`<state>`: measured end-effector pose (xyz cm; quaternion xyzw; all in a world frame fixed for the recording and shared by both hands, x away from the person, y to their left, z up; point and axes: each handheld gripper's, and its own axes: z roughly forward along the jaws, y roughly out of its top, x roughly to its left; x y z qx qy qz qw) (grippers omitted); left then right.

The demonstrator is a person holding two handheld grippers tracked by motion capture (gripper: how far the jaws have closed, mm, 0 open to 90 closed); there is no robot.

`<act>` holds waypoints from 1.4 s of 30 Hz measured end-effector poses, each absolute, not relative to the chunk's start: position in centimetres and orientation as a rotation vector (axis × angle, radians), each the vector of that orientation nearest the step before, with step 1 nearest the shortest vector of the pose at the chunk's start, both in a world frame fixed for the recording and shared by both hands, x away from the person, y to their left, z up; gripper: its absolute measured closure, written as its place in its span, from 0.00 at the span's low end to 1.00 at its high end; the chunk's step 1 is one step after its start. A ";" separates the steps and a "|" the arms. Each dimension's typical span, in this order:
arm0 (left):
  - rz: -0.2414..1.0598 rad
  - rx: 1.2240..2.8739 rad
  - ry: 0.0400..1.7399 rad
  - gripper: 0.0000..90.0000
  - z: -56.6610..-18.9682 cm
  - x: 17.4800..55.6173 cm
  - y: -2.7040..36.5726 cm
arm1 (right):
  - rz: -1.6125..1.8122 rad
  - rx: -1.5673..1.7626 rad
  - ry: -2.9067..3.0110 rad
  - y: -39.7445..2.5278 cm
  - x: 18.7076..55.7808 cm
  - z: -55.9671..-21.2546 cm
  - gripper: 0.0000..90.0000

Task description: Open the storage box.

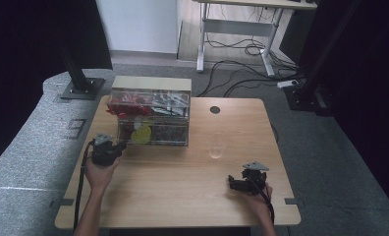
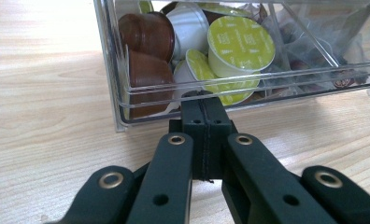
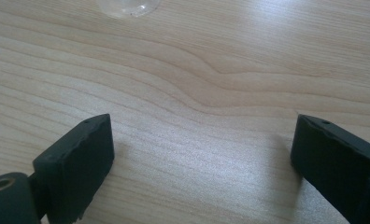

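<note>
Left gripper (image 2: 205,100), jaws pressed together, meets the drawer (image 2: 230,93) front; right gripper (image 3: 202,140) spread, idle. Risk: tips slip off the slick lip, shoving the organizer (image 1: 151,118) backwards.

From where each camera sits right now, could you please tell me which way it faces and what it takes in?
High view: above the person's side, looking forward and down on the wooden table; both forearms, the left gripper and the right gripper show.
Left gripper view: rides the left gripper, jaws together, facing the clear drawer organiser of coffee capsules.
Right gripper view: rides the right gripper, jaws apart over bare wood, a clear glass ahead.
Shared: the organiser appears in the high and left gripper views.
</note>
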<state>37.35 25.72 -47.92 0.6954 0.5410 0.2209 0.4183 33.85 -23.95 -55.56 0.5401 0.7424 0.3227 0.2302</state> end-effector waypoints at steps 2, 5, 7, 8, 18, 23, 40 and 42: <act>0.556 1.750 1.350 1.00 -47.7 37.4 25.7 | 0.893 1.484 2.038 -23.9 33.8 -55.5 0.09; 0.557 1.746 1.342 1.00 -47.3 37.5 25.8 | 0.899 1.471 2.044 -23.8 33.7 -55.5 0.11; 0.560 1.732 1.336 1.00 -47.0 37.5 25.9 | 0.901 1.471 2.044 -23.8 33.7 -55.5 0.12; 0.562 1.729 1.334 1.00 -46.8 37.5 26.0 | 0.901 1.472 2.044 -23.8 33.7 -55.5 0.12; 0.535 1.742 1.343 1.00 -46.2 38.3 25.9 | 0.907 1.472 2.042 -23.8 33.7 -55.5 0.13; 0.526 1.745 1.350 1.00 -46.1 38.5 26.0 | 0.908 1.476 2.039 -23.8 33.7 -55.5 0.14; 0.511 1.741 1.354 1.00 -45.0 39.0 26.2 | 0.909 1.476 2.037 -23.8 33.6 -55.5 0.14; 0.512 1.740 1.354 1.00 -44.9 39.0 26.2 | 0.909 1.477 2.037 -23.8 33.6 -55.5 0.15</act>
